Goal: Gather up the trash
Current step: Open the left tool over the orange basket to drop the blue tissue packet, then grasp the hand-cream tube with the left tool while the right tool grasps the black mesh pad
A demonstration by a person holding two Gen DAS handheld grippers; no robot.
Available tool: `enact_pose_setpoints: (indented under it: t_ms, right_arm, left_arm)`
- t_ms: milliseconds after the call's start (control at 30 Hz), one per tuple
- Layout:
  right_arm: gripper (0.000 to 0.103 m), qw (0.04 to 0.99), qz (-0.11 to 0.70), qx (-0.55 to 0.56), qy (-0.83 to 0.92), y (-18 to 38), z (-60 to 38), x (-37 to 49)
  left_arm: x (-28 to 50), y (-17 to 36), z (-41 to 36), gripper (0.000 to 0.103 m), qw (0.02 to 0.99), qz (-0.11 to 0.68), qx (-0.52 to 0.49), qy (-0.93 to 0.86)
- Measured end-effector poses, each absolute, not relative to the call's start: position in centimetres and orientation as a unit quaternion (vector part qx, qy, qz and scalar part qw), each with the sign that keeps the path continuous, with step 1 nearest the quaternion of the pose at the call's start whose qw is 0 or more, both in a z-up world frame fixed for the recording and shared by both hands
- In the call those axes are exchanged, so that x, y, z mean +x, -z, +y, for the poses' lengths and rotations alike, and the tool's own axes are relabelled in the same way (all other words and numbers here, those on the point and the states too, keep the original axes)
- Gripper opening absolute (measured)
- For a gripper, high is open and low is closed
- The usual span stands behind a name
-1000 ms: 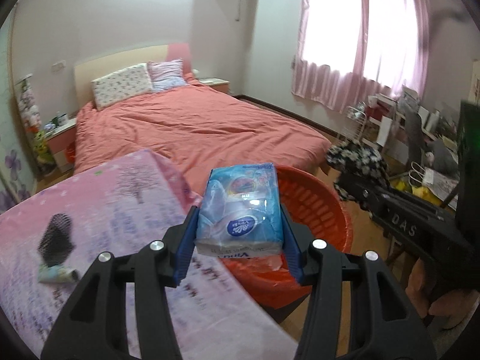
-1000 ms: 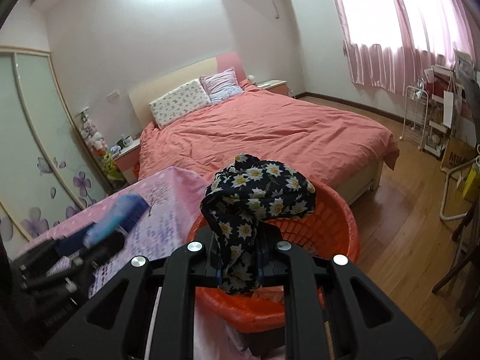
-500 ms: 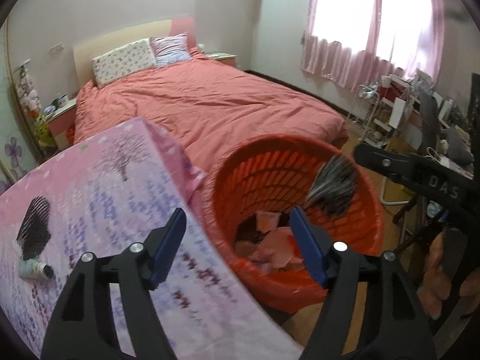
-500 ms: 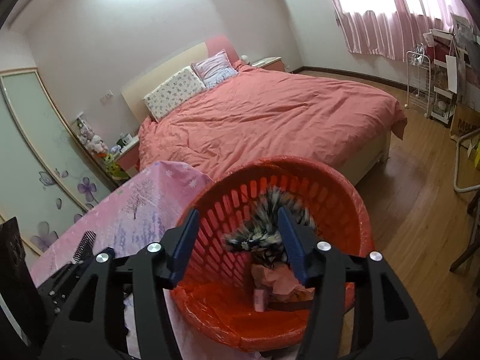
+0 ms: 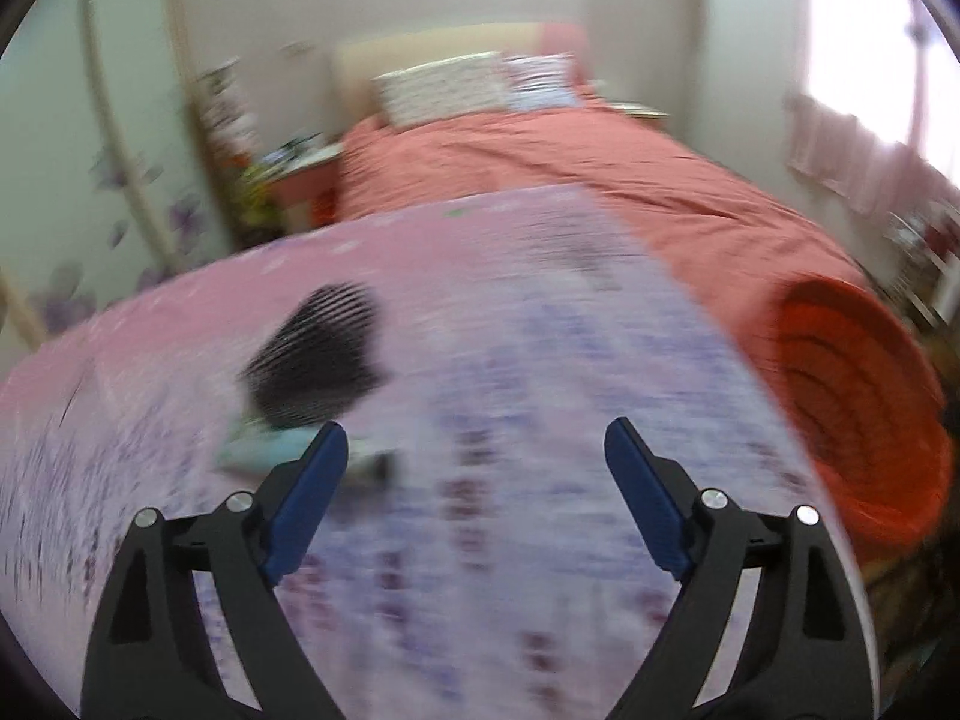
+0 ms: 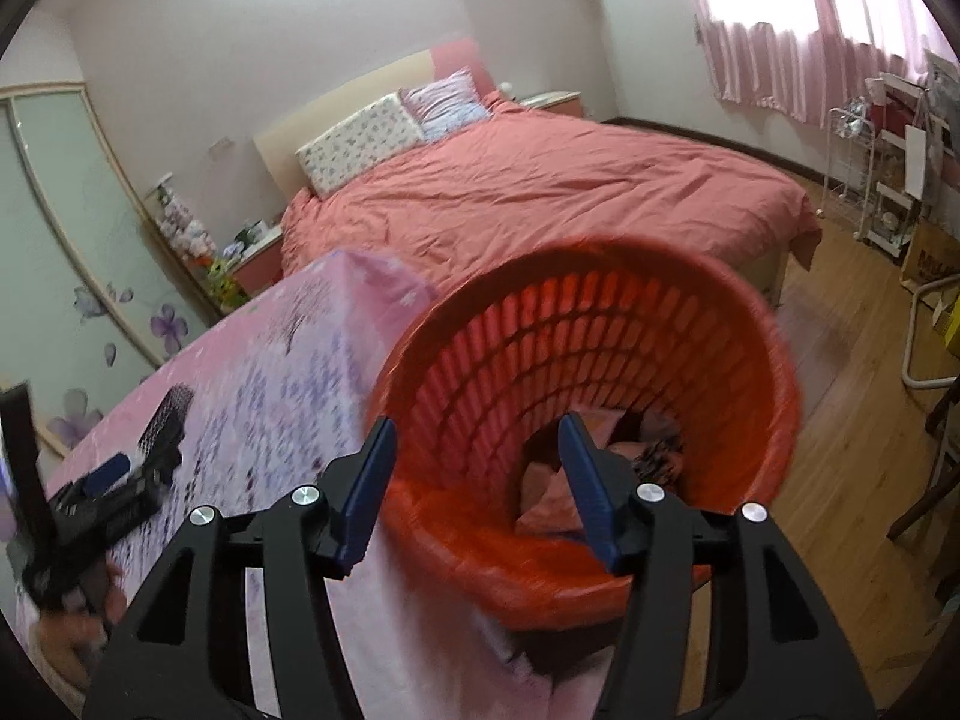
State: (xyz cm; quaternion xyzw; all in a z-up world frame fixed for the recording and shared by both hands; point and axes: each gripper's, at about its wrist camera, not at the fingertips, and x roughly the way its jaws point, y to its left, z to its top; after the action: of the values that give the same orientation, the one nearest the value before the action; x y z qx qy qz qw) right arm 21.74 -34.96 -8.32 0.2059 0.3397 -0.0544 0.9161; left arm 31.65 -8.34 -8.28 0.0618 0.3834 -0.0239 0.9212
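the left gripper (image 5: 475, 461) is spreading its blue fingers (image 5: 309, 492) wider, and nothing is between them. it hangs over the pink tablecloth (image 5: 510, 570). just past its left finger lie a black mesh thing (image 5: 318, 354) and a small pale blue thing (image 5: 264, 450), both blurry.

the right gripper (image 6: 477, 468) is spread apart too, with nothing pinched. it points into the orange basket (image 6: 600, 324), which stands beside the table. pink scraps (image 6: 549, 498) and a dark flowery cloth (image 6: 657, 456) lie at the bottom. behind is a bed (image 6: 540, 192).
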Motion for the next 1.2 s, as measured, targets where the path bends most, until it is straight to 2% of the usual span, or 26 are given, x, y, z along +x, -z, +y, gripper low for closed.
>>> enact_pose_setpoints:
  t_ms: [200, 400, 600, 767, 833, 867, 933, 967, 1100, 1200]
  right_arm:
    - [0.056, 0.915, 0.358, 0.184, 0.030, 8.9, -31.1, 22.1]
    - [0.057, 0.913, 0.366, 0.179, 0.005, 8.9, -28.1, 22.6]
    - [0.056, 0.912, 0.373, 0.167, -0.019, 9.2, -25.1, 22.9]
    - [0.057, 0.908, 0.384, 0.162, -0.033, 9.9, -23.2, 23.3]
    - [0.057, 0.908, 0.387, 0.158, -0.034, 10.0, -22.8, 23.4]
    - [0.057, 0.907, 0.389, 0.157, -0.034, 10.1, -22.5, 23.4]
    - [0.057, 0.906, 0.393, 0.156, -0.034, 10.3, -22.2, 23.6]
    - [0.057, 0.905, 0.394, 0.156, -0.034, 10.3, -22.2, 23.6]
    - [0.057, 0.904, 0.399, 0.149, -0.037, 10.4, -21.4, 23.9]
    - [0.057, 0.904, 0.402, 0.141, -0.042, 10.5, -20.5, 24.1]
  left_arm:
    - [34.5, 9.5, -3.3, 0.086, 0.908, 0.412, 0.031, -0.074]
    - [33.8, 10.4, -0.8, 0.086, 0.899, 0.430, 0.036, -0.075]
    - [30.8, 10.8, 3.7, 0.071, 0.898, 0.438, 0.009, -0.032]
    - [31.3, 10.9, 4.4, 0.067, 0.901, 0.434, -0.009, -0.008]
    - [31.9, 11.0, 4.1, 0.056, 0.900, 0.437, -0.002, 0.000]
    - [32.2, 11.1, 4.1, 0.054, 0.899, 0.439, 0.000, 0.000]
    - [32.7, 11.0, 4.2, 0.036, 0.900, 0.436, 0.000, -0.007]
    - [32.9, 10.9, 4.4, 0.033, 0.900, 0.436, -0.001, -0.010]
    - [32.6, 10.8, 6.4, 0.027, 0.900, 0.436, -0.014, -0.017]
    - [31.9, 10.8, 8.8, 0.027, 0.900, 0.434, -0.010, -0.031]
